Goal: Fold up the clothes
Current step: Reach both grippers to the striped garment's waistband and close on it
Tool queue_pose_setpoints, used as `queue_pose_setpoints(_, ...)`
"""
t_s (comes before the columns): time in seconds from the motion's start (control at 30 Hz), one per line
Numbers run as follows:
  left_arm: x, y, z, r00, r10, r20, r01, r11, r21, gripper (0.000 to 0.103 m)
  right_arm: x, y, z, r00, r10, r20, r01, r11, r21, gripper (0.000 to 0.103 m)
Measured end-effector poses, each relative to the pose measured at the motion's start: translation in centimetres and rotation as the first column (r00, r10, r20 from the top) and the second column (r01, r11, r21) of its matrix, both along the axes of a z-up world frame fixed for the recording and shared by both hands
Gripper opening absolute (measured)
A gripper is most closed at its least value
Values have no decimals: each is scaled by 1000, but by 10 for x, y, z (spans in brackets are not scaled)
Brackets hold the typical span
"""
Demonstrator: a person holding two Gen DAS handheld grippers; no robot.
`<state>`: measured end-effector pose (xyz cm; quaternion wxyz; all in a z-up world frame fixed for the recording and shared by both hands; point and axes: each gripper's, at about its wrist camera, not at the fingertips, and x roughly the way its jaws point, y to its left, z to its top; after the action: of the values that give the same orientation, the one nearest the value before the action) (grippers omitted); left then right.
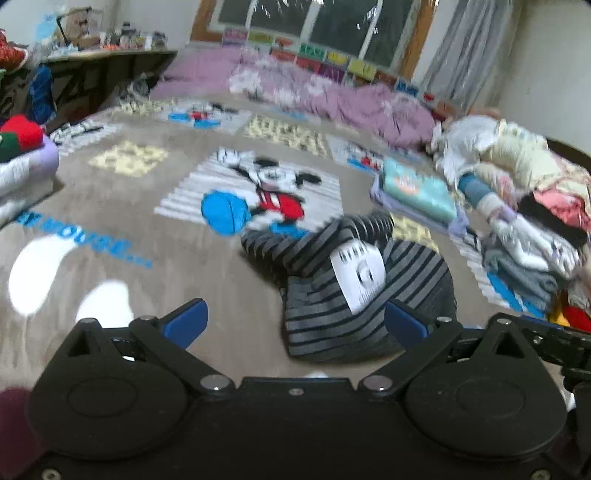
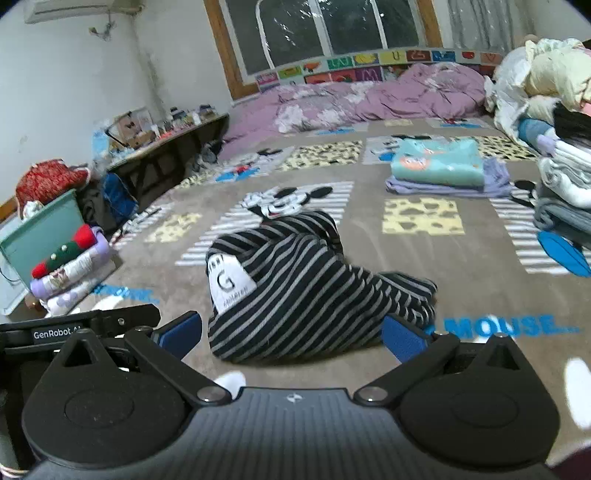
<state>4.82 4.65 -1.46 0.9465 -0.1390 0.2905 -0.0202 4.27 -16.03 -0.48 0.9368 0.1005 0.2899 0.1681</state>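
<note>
Both tools [image 1: 295, 325] [image 2: 291, 332] gape above a striped garment [image 2: 295, 295] on the cartoon blanket [image 2: 369, 236].

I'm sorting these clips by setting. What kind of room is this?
Most likely a bedroom: a wide bed under a cartoon-mouse blanket, a rumpled purple quilt below the window, and folded clothes stacked on the bed.

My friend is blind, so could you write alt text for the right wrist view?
A crumpled black-and-grey striped garment lies on a cartoon-mouse blanket, just ahead of the open right gripper. Folded clothes sit stacked beyond.
</note>
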Motion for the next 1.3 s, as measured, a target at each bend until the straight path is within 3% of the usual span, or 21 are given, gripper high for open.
queue_pose_setpoints(0.17, 28, 20, -6, 998, -4, -71, 0, 998, -56, 103, 27, -9, 1, 998, 54, 13, -55, 997, 55, 103)
queue_pose_setpoints(0.3, 45, 35, -3, 997, -45, -57, 40, 996, -83, 103, 55, -20, 6, 997, 73, -21, -71, 993, 99, 103)
queue_pose_setpoints(0.53, 87, 50, 6, 992, -116, -41, 114, 992, -48, 103, 104, -23, 18, 984, 177, -19, -176, 983, 58, 103)
queue_pose_setpoints(0.7, 123, 64, 0, 978, -199, -63, 194, 978, -74, 101, 141, -13, 23, 961, 270, -52, -270, 963, 18, 103)
queue_pose_setpoints(0.9, 162, 78, -9, 945, -313, -92, 304, 948, -98, 96, 176, 0, 17, 931, 358, -74, -362, 931, -50, 92)
queue_pose_setpoints(1.0, 180, 87, -20, 927, -355, -121, 336, 929, -153, 96, 192, 6, 13, 912, 399, -95, -406, 911, -68, 90)
queue_pose_setpoints(1.1, 197, 88, -32, 901, -405, -156, 368, 904, -217, 88, 207, 11, 7, 888, 444, -118, -453, 890, -56, 88)
queue_pose_setpoints(1.3, 221, 78, -49, 842, -504, -193, 455, 855, -249, 87, 241, 20, -5, 841, 518, -157, -525, 851, -9, 87)
